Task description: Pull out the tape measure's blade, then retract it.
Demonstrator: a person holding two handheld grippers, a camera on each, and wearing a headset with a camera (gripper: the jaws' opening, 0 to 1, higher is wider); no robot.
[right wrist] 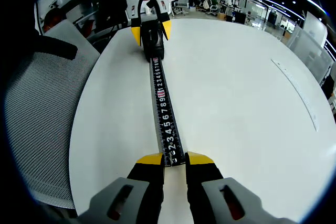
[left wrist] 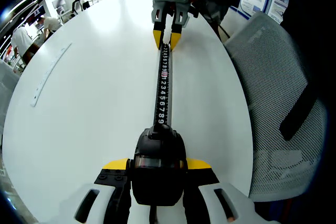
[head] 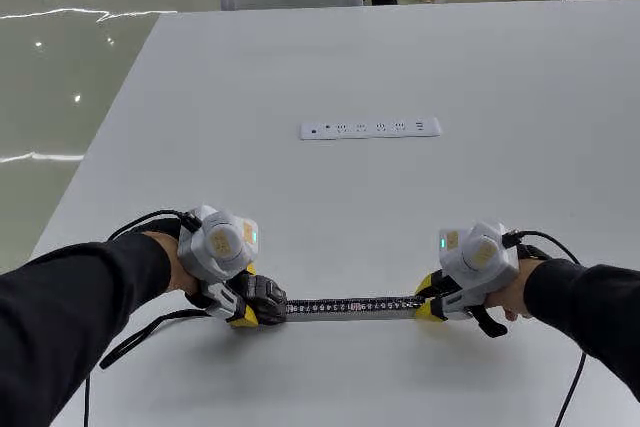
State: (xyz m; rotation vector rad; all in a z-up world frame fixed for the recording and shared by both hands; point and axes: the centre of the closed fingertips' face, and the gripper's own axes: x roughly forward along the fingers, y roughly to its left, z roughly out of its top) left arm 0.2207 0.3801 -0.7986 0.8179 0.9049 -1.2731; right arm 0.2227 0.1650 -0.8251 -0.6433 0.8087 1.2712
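Tension setup: blade (right wrist: 163,108) pulled out, lying flat on the tabletop (head: 450,67), on our side of the power strip (head: 370,128). Left tongs (head: 243,313) are clenched on the tape measure case (left wrist: 158,163), anchoring it. Right tongs (right wrist: 168,159) pinch the blade's end; we judge that's to hold it taut against the spring. Digits 1–9 repeat along it; no brand legible.

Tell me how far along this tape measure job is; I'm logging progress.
Done: the blade lies pulled out along the table, stretched between both grippers. In hand: the left gripper clamps the tape measure case, and the right gripper pinches the blade's end. Left: retracting the blade into the case.
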